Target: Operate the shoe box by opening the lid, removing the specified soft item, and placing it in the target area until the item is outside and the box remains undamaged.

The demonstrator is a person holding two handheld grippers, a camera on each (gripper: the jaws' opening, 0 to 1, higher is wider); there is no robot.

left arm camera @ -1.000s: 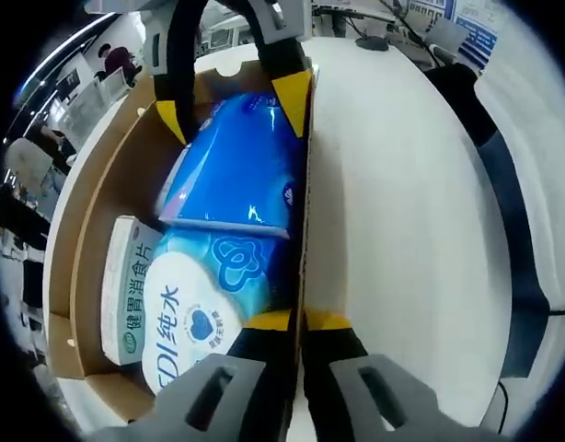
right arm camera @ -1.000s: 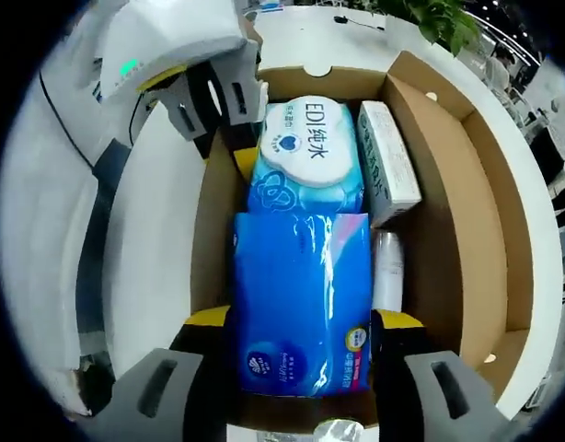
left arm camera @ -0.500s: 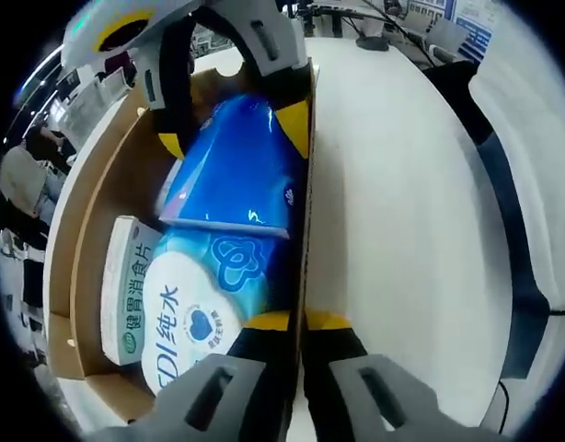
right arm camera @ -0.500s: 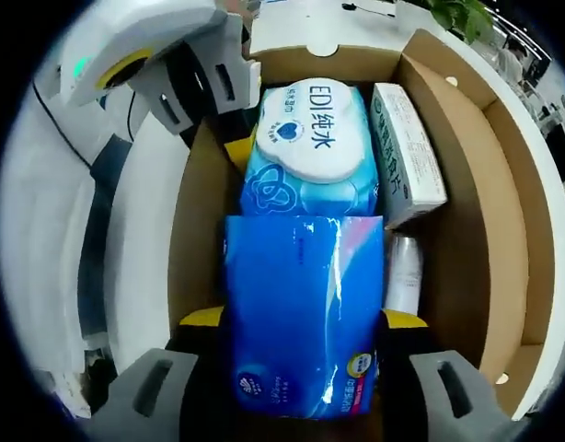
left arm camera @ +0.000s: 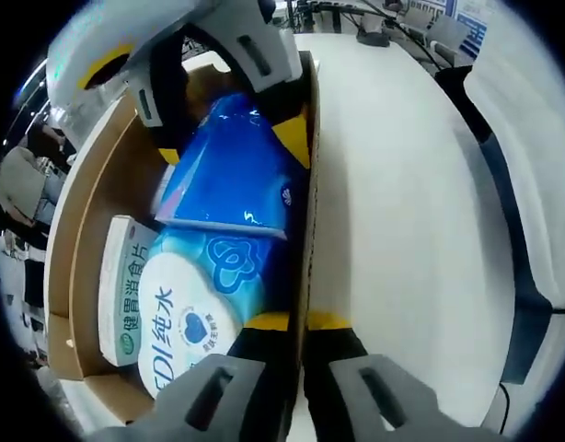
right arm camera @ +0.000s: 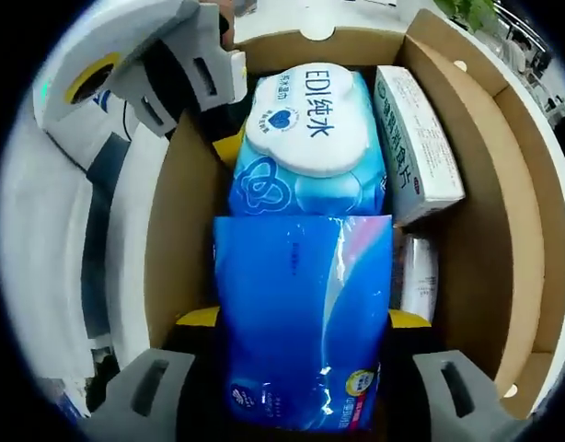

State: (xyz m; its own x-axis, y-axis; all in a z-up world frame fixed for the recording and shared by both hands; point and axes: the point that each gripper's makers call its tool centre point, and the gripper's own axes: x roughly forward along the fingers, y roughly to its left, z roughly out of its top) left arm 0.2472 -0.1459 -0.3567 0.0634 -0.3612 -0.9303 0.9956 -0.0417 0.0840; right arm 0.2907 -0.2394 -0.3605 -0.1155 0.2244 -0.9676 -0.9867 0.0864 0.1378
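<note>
Low centre of the right gripper view: my right gripper (right arm camera: 301, 318) has its yellow-tipped jaws spread wide, one on each long side of the blue pack (right arm camera: 303, 322), pressing its flanks. Pack is glossy, crinkled plastic film, soft, rectangular; long axis runs bottom to top of the frame, near end toward the camera. Far end touches the wipes (right arm camera: 308, 138), a pale blue pouch with a white rounded lid, lying on the same axis. White carton (right arm camera: 417, 143) lies along the right of the wipes; a small white bottle (right arm camera: 418, 276) lies below it, beside the pack. All sit inside the box (right arm camera: 177, 230), plain brown cardboard, lid off.

Left gripper view: left gripper (left arm camera: 296, 320) is pinched on the box wall (left arm camera: 305, 166), one jaw inside, one outside. Pack (left arm camera: 232, 175) sits upper centre between the right gripper's jaws. Wipes (left arm camera: 200, 295) sit at lower left, hard against that wall. White table (left arm camera: 402, 230) spreads right of the wall.
</note>
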